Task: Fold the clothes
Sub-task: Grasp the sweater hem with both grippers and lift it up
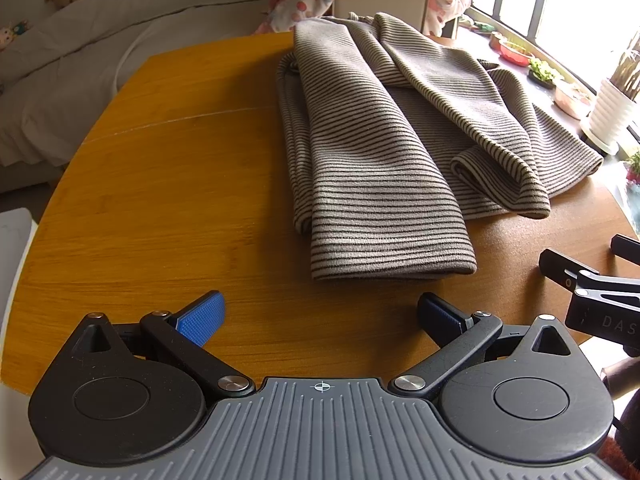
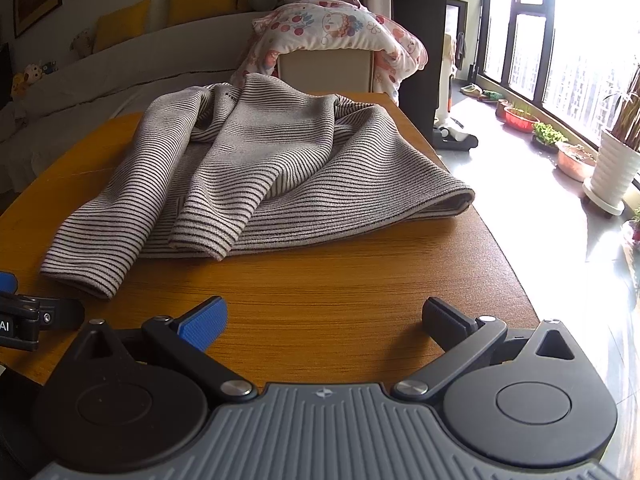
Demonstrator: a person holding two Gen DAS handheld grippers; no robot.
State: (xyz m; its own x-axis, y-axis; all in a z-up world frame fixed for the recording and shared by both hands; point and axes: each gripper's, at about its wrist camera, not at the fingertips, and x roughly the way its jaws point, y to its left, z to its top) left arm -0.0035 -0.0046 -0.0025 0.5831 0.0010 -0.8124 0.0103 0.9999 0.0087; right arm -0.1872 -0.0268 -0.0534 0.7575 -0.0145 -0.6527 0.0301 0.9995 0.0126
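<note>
Striped sweater point(image 1: 372, 160) lies partly folded on table point(image 1: 160, 200), long axis running away from me; left gripper point(image 1: 320, 316) sits nearest its hem, right gripper point(image 2: 324, 320) alongside, both wide, empty.

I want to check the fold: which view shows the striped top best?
The right wrist view: the whole striped top shows, hem to collar. The left wrist view shows its folded sleeves closer, but the far side is foreshortened.
</note>
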